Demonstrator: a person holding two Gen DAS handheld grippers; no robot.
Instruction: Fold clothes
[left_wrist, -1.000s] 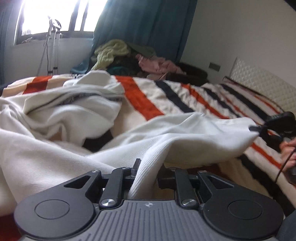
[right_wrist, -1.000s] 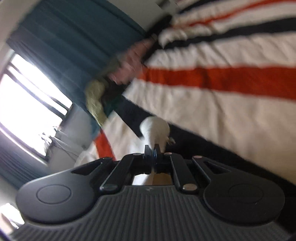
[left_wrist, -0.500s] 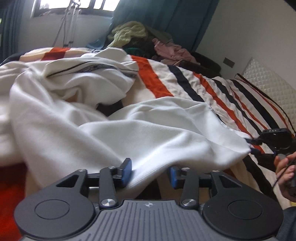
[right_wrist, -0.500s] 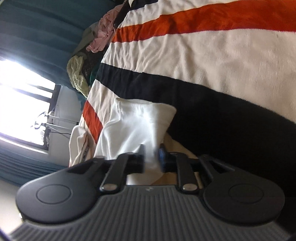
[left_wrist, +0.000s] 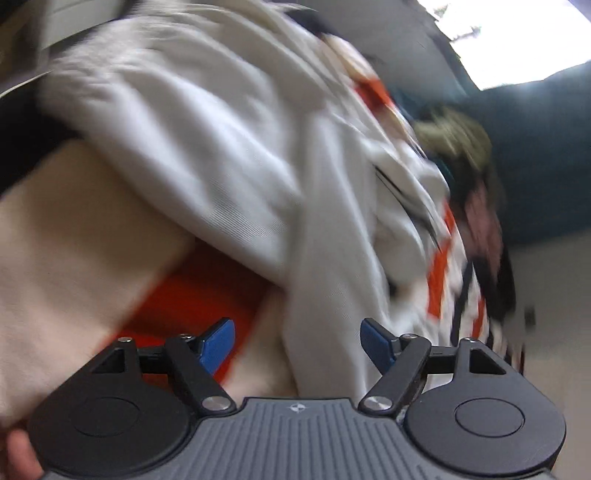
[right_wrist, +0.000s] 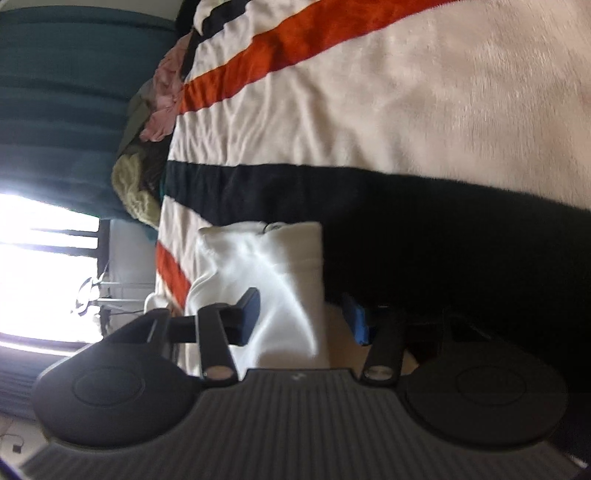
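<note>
A white garment (left_wrist: 207, 122) lies rumpled on the striped bed cover (left_wrist: 74, 236). The left wrist view is blurred and tilted. My left gripper (left_wrist: 297, 343) is open, its blue pads apart, with a fold of the white cloth running between them, not pinched. In the right wrist view a white sleeve end (right_wrist: 280, 280) lies flat on the cover (right_wrist: 406, 110). My right gripper (right_wrist: 301, 317) is open, its pads on either side of the sleeve.
A heap of other clothes, olive green (right_wrist: 135, 188) and pink (right_wrist: 166, 96), sits at the bed's far end by the teal curtain (right_wrist: 55, 92) and bright window (right_wrist: 37, 273). The cover has cream, orange and black stripes.
Both grippers have opened and let go of the white garment. The left gripper has swung and rolled sharply, so its view is now tilted. The sleeve has dropped flat onto the cover.
</note>
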